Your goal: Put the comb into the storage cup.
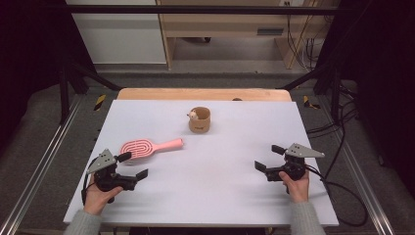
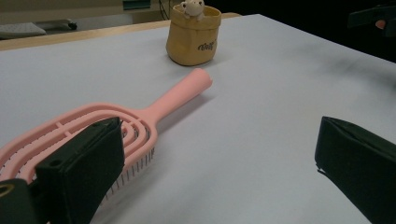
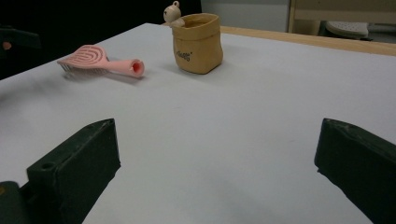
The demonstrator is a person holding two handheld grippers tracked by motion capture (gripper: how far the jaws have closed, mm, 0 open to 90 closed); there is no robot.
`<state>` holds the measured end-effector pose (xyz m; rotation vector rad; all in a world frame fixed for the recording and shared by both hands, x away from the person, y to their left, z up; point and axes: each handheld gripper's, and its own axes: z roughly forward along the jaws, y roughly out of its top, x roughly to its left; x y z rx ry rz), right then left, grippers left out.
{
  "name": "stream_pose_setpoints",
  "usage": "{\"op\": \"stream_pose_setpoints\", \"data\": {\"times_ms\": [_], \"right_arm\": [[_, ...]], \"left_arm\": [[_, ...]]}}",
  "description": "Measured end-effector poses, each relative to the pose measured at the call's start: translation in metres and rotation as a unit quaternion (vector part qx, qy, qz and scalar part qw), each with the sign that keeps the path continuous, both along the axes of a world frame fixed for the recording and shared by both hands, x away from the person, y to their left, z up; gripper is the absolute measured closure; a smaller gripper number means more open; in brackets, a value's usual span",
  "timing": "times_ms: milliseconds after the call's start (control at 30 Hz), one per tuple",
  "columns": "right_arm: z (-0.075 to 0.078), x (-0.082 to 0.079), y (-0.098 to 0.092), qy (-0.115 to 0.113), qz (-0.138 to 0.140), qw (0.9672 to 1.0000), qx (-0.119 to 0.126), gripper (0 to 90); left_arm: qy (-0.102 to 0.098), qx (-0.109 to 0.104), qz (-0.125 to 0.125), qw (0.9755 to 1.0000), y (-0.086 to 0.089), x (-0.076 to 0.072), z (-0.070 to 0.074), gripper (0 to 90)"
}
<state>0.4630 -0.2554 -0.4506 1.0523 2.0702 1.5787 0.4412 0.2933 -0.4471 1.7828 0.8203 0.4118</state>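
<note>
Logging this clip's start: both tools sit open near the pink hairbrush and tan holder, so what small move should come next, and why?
Probably ease the left tool forward over the hairbrush. Its jaws stand open with nothing between them, and the brush head lies flat just beside its near jaw, handle pointing toward the holder. The right tool is open and much farther off.

high view overhead, facing forward-down; gripper views low, close (both share brush (image 2: 140, 116), pouch (image 3: 198, 43)).

Tan pouch (image 1: 200, 121) with small toy figure (image 1: 193, 115) mid-table; wooden shelf (image 1: 225, 29) behind.
</note>
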Motion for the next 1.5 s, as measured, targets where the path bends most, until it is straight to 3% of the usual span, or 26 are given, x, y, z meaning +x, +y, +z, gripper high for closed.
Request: {"op": "stream_pose_setpoints", "data": {"times_ms": [667,1500], "right_arm": [[0.0,0.0,0.0,0.0,0.006,1.0,-0.005,0.3],[0.0,0.0,0.0,0.001,0.007,0.9999,-0.01,0.2]], "left_arm": [[0.01,0.007,-0.001,0.9999,-0.004,0.003,0.004,1.4],[0.017,0.018,-0.006,0.9997,-0.012,0.015,0.021,1.4]]}}
